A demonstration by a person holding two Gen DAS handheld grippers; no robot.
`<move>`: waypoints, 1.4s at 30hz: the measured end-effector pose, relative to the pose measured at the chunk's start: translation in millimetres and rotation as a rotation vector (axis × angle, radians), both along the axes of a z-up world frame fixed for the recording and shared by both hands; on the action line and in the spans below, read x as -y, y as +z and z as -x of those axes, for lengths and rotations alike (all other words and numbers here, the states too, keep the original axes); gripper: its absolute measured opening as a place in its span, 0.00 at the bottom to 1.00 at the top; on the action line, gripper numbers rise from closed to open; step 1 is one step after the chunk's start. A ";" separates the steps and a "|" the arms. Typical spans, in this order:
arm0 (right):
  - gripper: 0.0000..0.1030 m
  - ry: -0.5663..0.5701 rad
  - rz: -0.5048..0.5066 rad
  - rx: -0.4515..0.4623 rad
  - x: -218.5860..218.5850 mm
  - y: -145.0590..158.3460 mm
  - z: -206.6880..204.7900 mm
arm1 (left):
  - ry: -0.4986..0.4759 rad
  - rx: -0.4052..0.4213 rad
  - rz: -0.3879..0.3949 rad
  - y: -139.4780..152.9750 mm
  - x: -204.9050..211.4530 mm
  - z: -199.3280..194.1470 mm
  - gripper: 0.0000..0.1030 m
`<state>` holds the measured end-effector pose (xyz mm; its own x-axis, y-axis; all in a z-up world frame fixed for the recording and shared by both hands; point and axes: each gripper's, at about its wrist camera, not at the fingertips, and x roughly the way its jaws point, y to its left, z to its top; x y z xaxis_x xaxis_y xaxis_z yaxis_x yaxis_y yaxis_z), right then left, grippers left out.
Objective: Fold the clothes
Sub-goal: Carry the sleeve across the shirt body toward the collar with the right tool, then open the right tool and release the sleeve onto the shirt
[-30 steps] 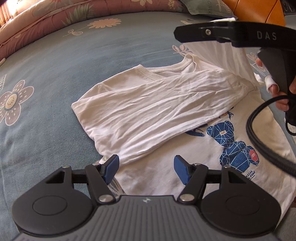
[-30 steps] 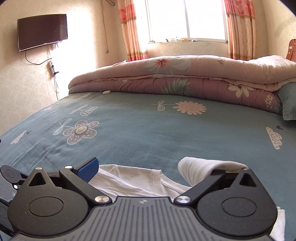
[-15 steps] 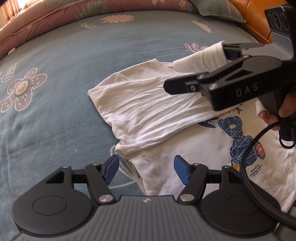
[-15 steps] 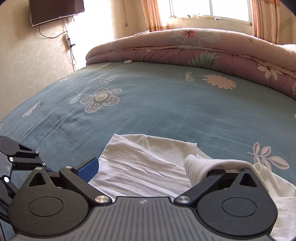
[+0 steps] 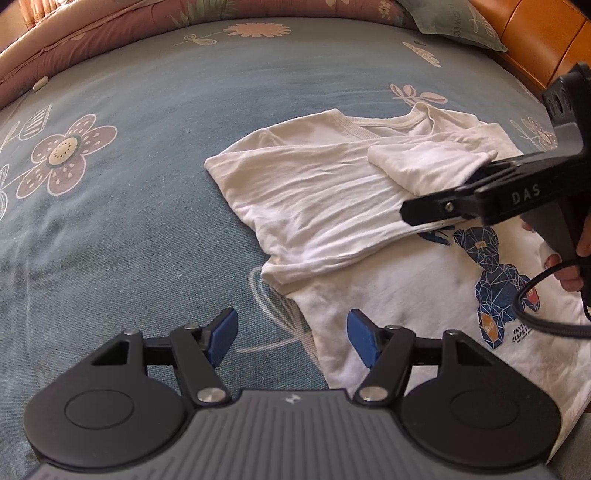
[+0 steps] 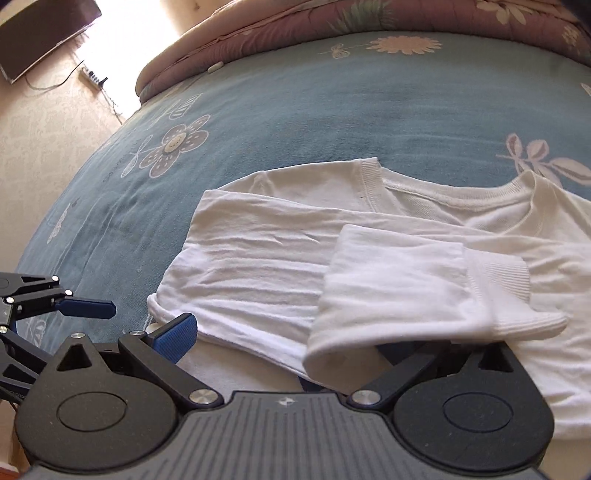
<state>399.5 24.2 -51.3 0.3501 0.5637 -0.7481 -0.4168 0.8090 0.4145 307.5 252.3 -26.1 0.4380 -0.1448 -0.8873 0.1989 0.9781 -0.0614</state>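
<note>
One white shirt (image 5: 325, 206) lies on the bedsheet (image 5: 129, 206), right of centre in the left wrist view. Its left side is folded over the body, so the folded panel covers the upper part of the front. One blue bear print (image 5: 491, 280) shows on the uncovered lower right part. The collar (image 6: 443, 192) points to the far side of the bed.

One sleeve (image 6: 406, 291) with a ribbed cuff (image 6: 513, 295) lies doubled back on top of the folded panel. It drapes over the right finger of the right gripper (image 6: 291, 354). That gripper's jaws stand spread: one blue pad (image 6: 173, 336) is bare on the left, the other is hidden under the sleeve, so nothing is pinched between them.

The left gripper (image 5: 291, 338) hovers near the shirt's near-left edge, jaws spread, both blue pads (image 5: 221, 336) bare, holding nothing.

Two large flowers are printed on the sheet, one at the left (image 5: 62, 155) and one at the far edge (image 5: 258, 29). One quilt (image 5: 110, 26) lies folded along the far side. One pillow (image 5: 454, 22) sits at the far right. One television (image 6: 44, 33) hangs on the wall at the far left.
</note>
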 end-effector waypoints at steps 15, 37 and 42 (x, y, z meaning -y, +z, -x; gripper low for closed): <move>1.00 0.239 -0.020 0.146 -79.8 19.0 8.9 | 0.123 -0.050 0.001 -6.9 -39.9 20.0 0.64; 1.00 0.220 0.145 0.217 -69.2 20.4 21.0 | 0.147 -0.086 0.030 -21.2 -43.0 31.2 0.64; 1.00 0.495 0.332 0.358 -116.1 9.8 47.8 | 0.168 -0.093 0.045 -25.2 -49.9 37.0 0.64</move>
